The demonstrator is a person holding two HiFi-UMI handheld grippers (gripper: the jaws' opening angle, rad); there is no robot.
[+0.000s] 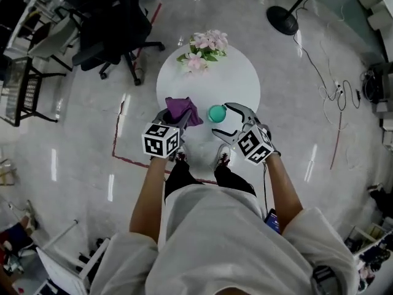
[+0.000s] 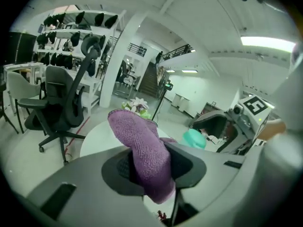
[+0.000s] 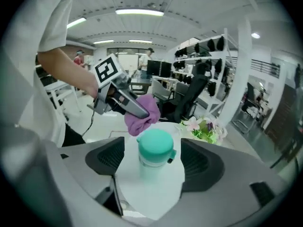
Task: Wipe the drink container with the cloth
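Observation:
The drink container [image 1: 217, 114] is a white bottle with a teal lid [image 3: 155, 146], standing on the round white table [image 1: 236, 78]. My right gripper [image 1: 221, 120] has its jaws on either side of the bottle [image 3: 154, 171], open, with a gap at each pad. My left gripper [image 1: 178, 123] is shut on a purple cloth [image 1: 182, 109], held in the air just left of the bottle. In the left gripper view the cloth [image 2: 144, 150] hangs out between the jaws, and the teal lid [image 2: 194, 138] shows beyond it. The right gripper view shows the cloth [image 3: 142, 115] just behind the lid.
A bunch of pink flowers [image 1: 206, 48] lies at the table's far side. A black office chair [image 1: 113, 23] stands on the floor to the far left, and a lamp base [image 1: 282, 20] with cables to the far right. Red tape [image 1: 116, 146] marks the floor.

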